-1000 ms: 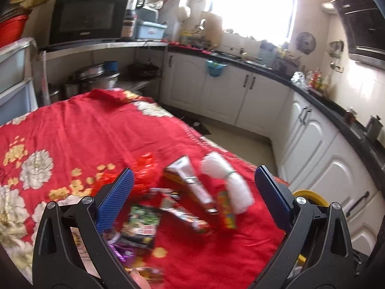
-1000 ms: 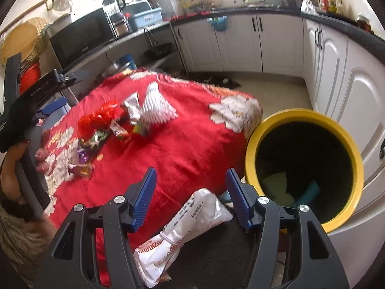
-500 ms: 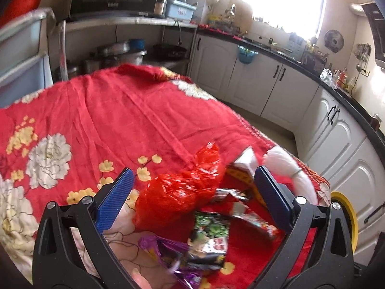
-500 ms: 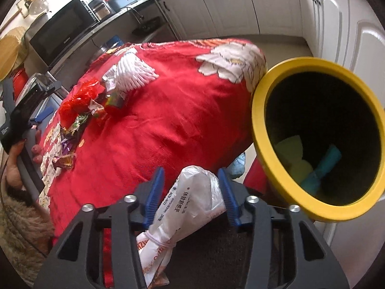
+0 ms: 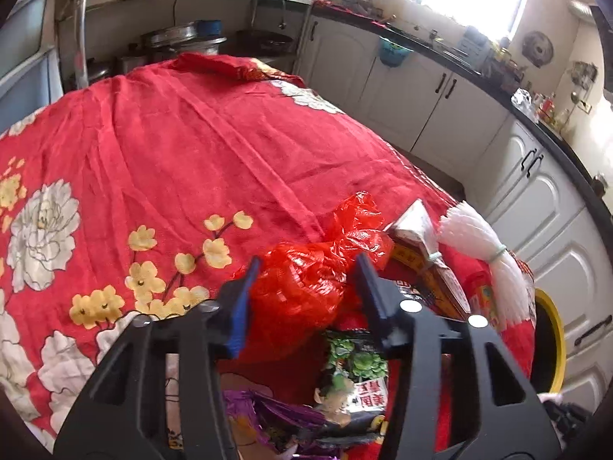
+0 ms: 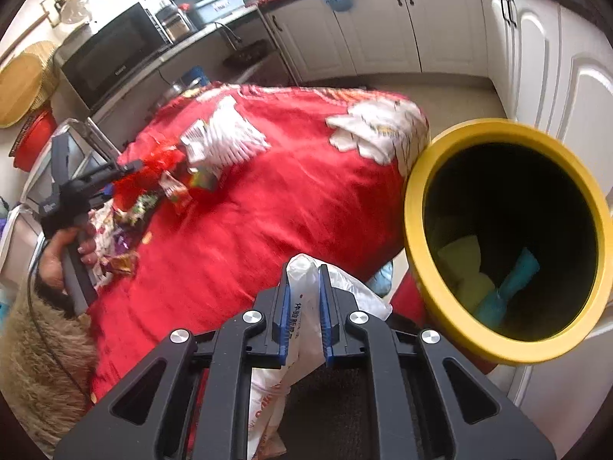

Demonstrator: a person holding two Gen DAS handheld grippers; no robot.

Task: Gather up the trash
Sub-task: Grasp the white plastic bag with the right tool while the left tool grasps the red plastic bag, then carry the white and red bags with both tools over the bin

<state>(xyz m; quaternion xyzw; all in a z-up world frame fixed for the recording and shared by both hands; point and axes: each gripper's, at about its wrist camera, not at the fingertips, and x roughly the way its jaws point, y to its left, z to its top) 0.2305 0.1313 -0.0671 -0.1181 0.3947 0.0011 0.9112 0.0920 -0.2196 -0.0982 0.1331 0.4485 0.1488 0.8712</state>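
Two pieces of trash are in the claws: the right gripper (image 6: 303, 299) is clamped on a white plastic bag (image 6: 306, 329), its blue pads pressed narrow against the printed film, which hangs crumpled below the table edge with red lettering low on it. Just to its right stands the yellow bin (image 6: 417, 237), its rim tipped toward the camera and close to the draped corner of the red floral tablecloth (image 6: 268, 230); yellow and teal scraps lie in its dark bottom. The left gripper (image 5: 306, 280) has its fingers on either side of a red plastic bag (image 5: 306, 287), a glossy, wrinkled knot of film, and appears to grip it, though contact on the far pad is hard to confirm. That bag sits near the table's right edge among other litter: a silver tube (image 5: 417, 230), a white bundle of strips (image 5: 486, 257) tied with a band, a green snack wrapper (image 5: 352, 360) and a purple wrapper (image 5: 276, 421). Behind the pile, the cloth lies open and bare toward the far side. White cabinets (image 5: 440, 115) line the floor gap beyond the edge.
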